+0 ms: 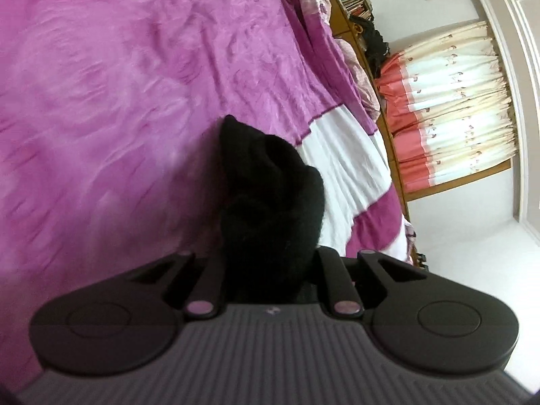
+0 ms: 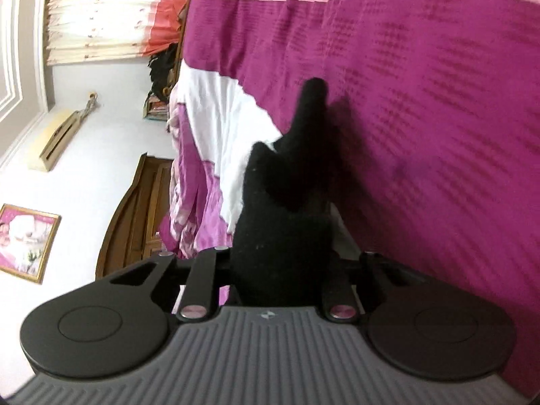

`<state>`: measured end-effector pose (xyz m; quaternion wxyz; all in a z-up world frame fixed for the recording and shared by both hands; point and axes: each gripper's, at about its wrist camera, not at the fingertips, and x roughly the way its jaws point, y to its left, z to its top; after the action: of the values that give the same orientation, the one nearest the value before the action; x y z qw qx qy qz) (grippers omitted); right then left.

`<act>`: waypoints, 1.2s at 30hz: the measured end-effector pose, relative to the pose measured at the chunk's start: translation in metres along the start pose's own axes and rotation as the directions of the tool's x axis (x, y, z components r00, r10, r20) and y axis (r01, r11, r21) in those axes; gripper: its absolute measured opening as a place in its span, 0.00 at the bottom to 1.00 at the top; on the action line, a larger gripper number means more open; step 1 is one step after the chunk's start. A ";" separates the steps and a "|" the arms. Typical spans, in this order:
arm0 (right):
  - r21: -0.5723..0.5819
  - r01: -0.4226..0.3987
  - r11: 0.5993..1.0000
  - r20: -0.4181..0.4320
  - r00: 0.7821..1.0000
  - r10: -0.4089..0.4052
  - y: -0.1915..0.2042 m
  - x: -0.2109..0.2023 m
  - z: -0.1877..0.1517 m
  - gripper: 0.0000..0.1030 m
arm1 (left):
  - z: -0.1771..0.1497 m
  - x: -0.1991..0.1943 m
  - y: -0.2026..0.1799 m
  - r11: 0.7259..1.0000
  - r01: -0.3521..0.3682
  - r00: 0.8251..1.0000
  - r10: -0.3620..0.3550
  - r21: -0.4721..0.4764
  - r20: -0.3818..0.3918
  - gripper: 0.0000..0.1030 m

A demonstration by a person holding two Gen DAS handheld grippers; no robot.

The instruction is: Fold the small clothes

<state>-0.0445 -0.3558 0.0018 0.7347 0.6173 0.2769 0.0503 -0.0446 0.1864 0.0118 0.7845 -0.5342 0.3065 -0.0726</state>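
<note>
Two grippers: each view shows black fabric bunched up between the fingers, fingertips themselves buried in the cloth
left gripper [image 1: 270,270]: closed onto a black garment [image 1: 270,185]; cloth fills the whole gap and bulges forward out of it in a thick rounded wad
right gripper [image 2: 280,270]: closed onto the black garment [image 2: 283,202] too; cloth rises out of the gap and tapers to a thin point
same item?: probably one piece held at two ends, cannot confirm, neither view shows the other gripper
garment type: cannot tell, dark and no detail; knit-looking, maybe a sock or small top
handling: judged light, soft, limp; no stiffness, collapses into lumps when pinched; fuzzy surface so unlikely to slip; not fragile
where to hold: judged best at an edge or corner, single layer; current left pinch takes a bunched wad, bad for a clean fold
position vs grippers: garment sits inside both grips, extends forward along the fingers, lifted off the bedspread [image 1: 118,101]; shadow on the spread beside the tip in the right view
beyond: magenta bedspread with white band [image 2: 216,108], wrinkled
far: curtain [image 1: 455,108], wooden bed frame [image 2: 141,209], framed picture [image 2: 27,243]
</note>
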 end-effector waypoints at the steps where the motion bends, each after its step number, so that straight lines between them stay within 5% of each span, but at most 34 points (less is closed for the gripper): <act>1: 0.000 0.001 1.000 0.000 1.000 -0.001 0.000 -0.011 -0.004 0.21 | -0.005 -0.008 0.001 1.000 -0.004 1.000 0.004 0.011 -0.009 0.13; 5: -0.049 0.101 0.994 -0.012 0.995 -0.102 -0.007 -0.053 -0.019 0.21 | -0.032 -0.047 0.019 0.996 -0.074 0.996 0.076 0.044 -0.056 0.14; 8: -0.036 0.301 0.953 -0.053 0.952 -0.303 -0.027 -0.072 -0.032 0.27 | -0.047 -0.073 0.041 0.979 -0.188 0.980 0.193 0.079 -0.055 0.28; 9: -0.025 0.308 0.951 -0.046 0.950 -0.309 -0.033 -0.080 -0.036 0.28 | -0.048 -0.081 0.045 0.973 -0.202 0.978 0.205 0.110 -0.023 0.31; 12: -0.011 0.305 0.952 0.095 0.948 -0.303 -0.031 -0.116 -0.041 0.57 | -0.048 -0.094 0.040 0.937 -0.241 0.970 0.222 0.254 0.102 0.39; 13: -0.037 0.346 0.937 0.237 0.914 -0.329 -0.022 -0.133 -0.045 0.78 | -0.051 -0.095 0.034 0.916 -0.274 0.959 0.240 0.294 0.149 0.39; 14: -0.098 0.415 0.905 0.393 0.851 -0.348 -0.009 -0.146 -0.052 0.94 | -0.054 -0.097 0.026 0.878 -0.328 0.940 0.267 0.349 0.210 0.40; 15: -0.192 0.462 0.866 0.478 0.815 -0.329 0.004 -0.149 -0.057 0.95 | -0.063 -0.100 0.014 0.817 -0.399 0.909 0.294 0.415 0.296 0.39; 16: -0.356 0.480 0.801 0.471 0.833 -0.290 0.022 -0.142 -0.058 0.93 | -0.075 -0.101 0.001 0.742 -0.468 0.872 0.299 0.481 0.387 0.39; 17: -0.497 0.442 0.747 0.372 0.886 -0.276 0.039 -0.126 -0.057 0.89 | -0.085 -0.099 -0.010 0.685 -0.494 0.857 0.278 0.536 0.435 0.39; 18: -0.580 0.379 0.721 0.268 0.925 -0.271 0.050 -0.110 -0.060 0.86 | -0.091 -0.098 -0.019 0.663 -0.479 0.865 0.246 0.575 0.437 0.39; 20: -0.697 0.223 0.682 0.055 0.964 -0.259 0.073 -0.066 -0.072 0.80 | -0.099 -0.094 -0.029 0.655 -0.425 0.895 0.200 0.625 0.400 0.39; 23: -0.756 0.197 0.624 -0.049 0.934 -0.355 0.085 0.014 -0.078 0.66 | -0.108 -0.074 -0.033 0.653 -0.350 0.935 0.198 0.672 0.295 0.39; 25: -0.764 0.277 0.582 0.021 0.913 -0.407 0.073 0.059 -0.063 0.55 | -0.106 -0.058 -0.020 0.676 -0.310 0.949 0.260 0.669 0.177 0.39; 26: -0.726 0.338 0.599 0.072 0.903 -0.423 0.066 0.071 -0.048 0.50 | -0.105 -0.054 -0.013 0.690 -0.312 0.945 0.297 0.652 0.138 0.39; 29: -0.507 0.360 0.783 0.209 0.933 -0.294 0.046 0.038 -0.010 0.43 | -0.099 -0.061 -0.004 0.734 -0.297 0.953 0.272 0.611 0.137 0.39; 32: -0.407 0.539 0.738 0.451 0.821 -0.351 0.044 0.007 0.007 0.44 | -0.093 -0.060 -0.001 0.747 -0.283 0.958 0.254 0.601 0.134 0.39; 33: -0.409 0.552 0.727 0.455 0.814 -0.362 0.042 0.002 0.008 0.45 | -0.092 -0.062 -0.002 0.748 -0.279 0.960 0.242 0.602 0.143 0.39; 36: -0.495 0.538 0.682 0.414 0.836 -0.359 0.045 -0.006 -0.001 0.48 | -0.097 -0.075 -0.020 0.734 -0.274 0.959 0.164 0.622 0.230 0.40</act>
<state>-0.0383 -0.3470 0.0456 0.9104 0.2683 0.2829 -0.1385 -0.1543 0.1344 0.0366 0.9452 -0.1943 0.2595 -0.0379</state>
